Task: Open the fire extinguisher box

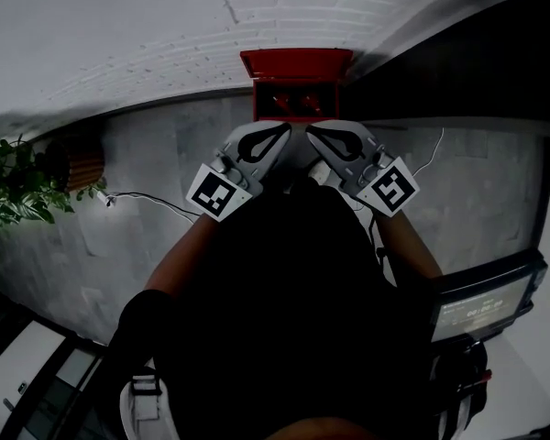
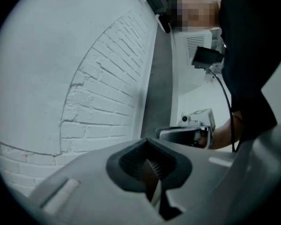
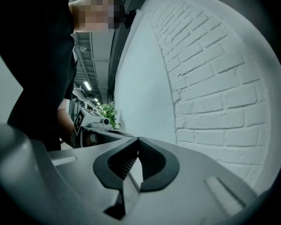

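Claws both shut and empty: our left gripper (image 1: pixel 280 136) and our right gripper (image 1: pixel 317 136) are held up side by side in front of our chest, tips angled toward each other. In each gripper view the jaws meet at their tips with nothing between them. Beyond them we see a white brick wall (image 1: pixel 284 12) and, below it, the grey floor (image 1: pixel 156 154). On that floor, against the wall and just past the gripper tips, stands the red fire extinguisher box (image 1: pixel 296 63), its top open with red shapes inside. We see a potted plant (image 1: pixel 14 186) at far left, a lit screen (image 1: pixel 481 310) at lower right, and a thin cable (image 1: pixel 151 200) lying on the floor.
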